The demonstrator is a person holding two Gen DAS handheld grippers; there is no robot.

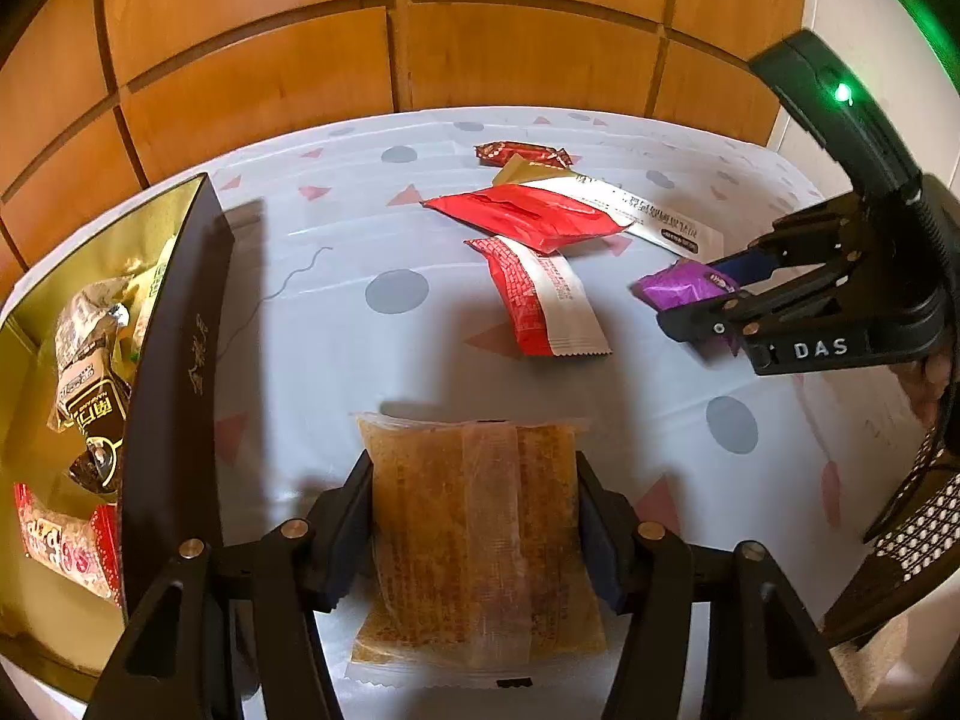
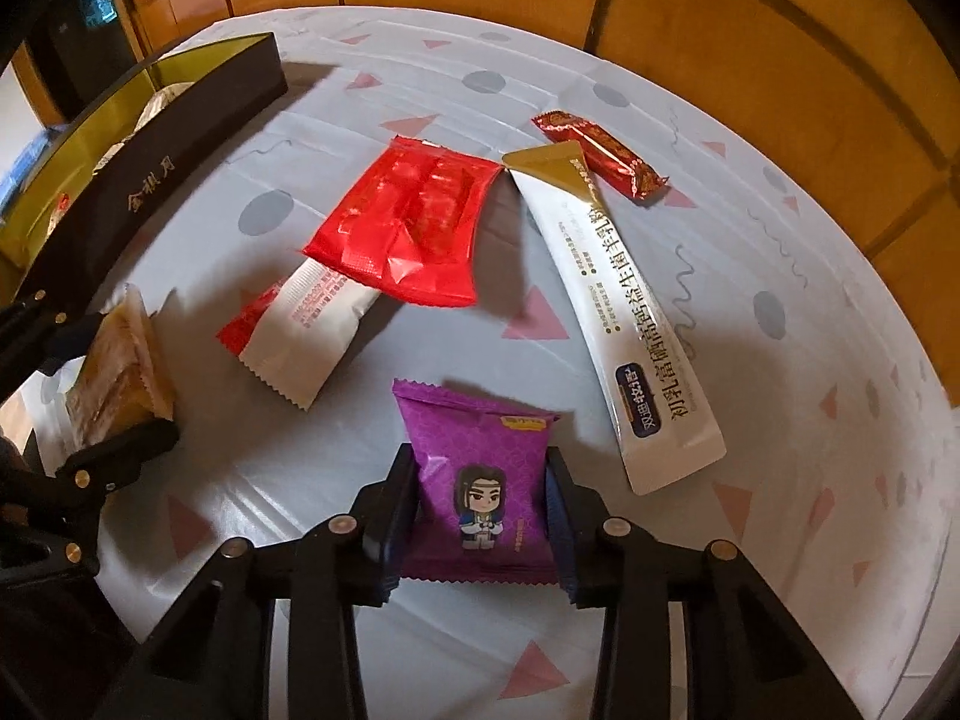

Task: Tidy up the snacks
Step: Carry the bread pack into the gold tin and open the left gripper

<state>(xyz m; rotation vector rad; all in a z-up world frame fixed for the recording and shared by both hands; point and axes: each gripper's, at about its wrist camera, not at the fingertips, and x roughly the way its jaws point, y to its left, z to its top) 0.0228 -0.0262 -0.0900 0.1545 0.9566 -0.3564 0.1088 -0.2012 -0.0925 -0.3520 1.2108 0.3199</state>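
My left gripper [image 1: 474, 474] is shut on a clear packet of brown pastry [image 1: 474, 540] above the table, right of the black box [image 1: 174, 372]. The pastry also shows at the left of the right wrist view [image 2: 120, 372]. My right gripper [image 2: 480, 468] is shut on a purple snack packet [image 2: 480, 480] with a cartoon figure, also seen in the left wrist view [image 1: 678, 288]. On the cloth lie a red packet [image 2: 414, 228], a red-and-white packet [image 2: 306, 330], a long white-and-gold sachet [image 2: 624, 324] and a small dark red candy bar [image 2: 600, 150].
The black box with a gold lining [image 1: 36, 396] holds several snacks. The table wears a white cloth [image 1: 336, 372] with grey dots and pink triangles. Wooden panelling [image 1: 420, 48] stands behind the table.
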